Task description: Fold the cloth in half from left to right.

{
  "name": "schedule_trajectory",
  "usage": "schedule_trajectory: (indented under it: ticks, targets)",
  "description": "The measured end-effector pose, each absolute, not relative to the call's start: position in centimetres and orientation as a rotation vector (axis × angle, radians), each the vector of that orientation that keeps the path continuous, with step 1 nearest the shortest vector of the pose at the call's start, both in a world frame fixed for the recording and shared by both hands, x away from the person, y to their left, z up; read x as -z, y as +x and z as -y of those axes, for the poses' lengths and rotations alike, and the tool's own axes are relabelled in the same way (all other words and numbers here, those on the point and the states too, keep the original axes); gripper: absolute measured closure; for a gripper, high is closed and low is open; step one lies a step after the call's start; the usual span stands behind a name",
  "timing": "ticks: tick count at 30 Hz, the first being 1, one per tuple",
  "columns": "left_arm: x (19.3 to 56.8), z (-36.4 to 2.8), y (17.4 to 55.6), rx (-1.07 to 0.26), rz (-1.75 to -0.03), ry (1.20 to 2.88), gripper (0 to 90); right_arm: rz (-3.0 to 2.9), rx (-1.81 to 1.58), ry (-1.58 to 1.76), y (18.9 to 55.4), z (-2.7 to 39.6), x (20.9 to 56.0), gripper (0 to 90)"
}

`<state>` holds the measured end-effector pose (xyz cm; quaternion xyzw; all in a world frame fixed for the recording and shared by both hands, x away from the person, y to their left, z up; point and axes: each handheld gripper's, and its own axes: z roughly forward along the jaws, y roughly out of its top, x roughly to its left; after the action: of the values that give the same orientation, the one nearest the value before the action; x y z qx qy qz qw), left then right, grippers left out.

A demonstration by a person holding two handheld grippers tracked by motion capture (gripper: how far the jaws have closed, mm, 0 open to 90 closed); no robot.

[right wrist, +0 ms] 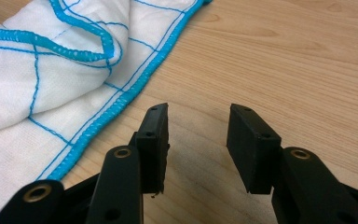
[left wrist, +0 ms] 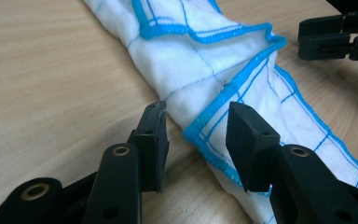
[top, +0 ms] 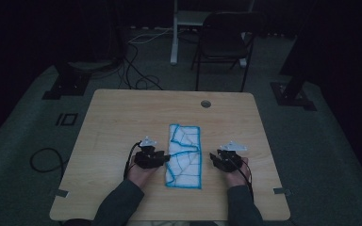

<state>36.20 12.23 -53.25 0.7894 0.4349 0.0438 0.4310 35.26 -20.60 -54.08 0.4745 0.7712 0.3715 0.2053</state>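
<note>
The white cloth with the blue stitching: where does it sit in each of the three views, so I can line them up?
High view: the folded cloth lies centre of the table, between the left claw and right claw.
Left gripper view: it runs from upper left to lower right, its blue corner between the open jaws.
Right gripper view: it sits upper left, beside the open jaws.
Shared landmark: the blue hem.

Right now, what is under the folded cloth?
The cloth lies flat on the wooden table, and bare tabletop shows all around it. Its folded layers hide anything that might sit beneath them.
</note>
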Motion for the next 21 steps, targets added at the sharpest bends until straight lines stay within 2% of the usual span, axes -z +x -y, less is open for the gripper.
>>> schedule_trajectory:
  ticks: [3,7,9,21]
  targets:
    - [53.5,-12.1,36.0,-0.094,-1.083,1.976,61.2,-2.148,-1.033,1.321,35.3,20.6,54.1,58.7]
    - [53.3,-11.7,35.4,-0.101,-1.062,1.984,82.2,-2.148,-1.029,1.317,35.2,20.5,54.1,58.6]
    - [53.0,-11.6,35.2,-0.11,-1.052,1.983,87.6,-2.147,-1.028,1.318,35.2,20.6,54.1,58.6]
    - [50.3,-10.5,33.3,-0.12,-0.928,1.956,88.7,-2.143,-1.027,1.32,35.2,20.6,54.1,58.5]
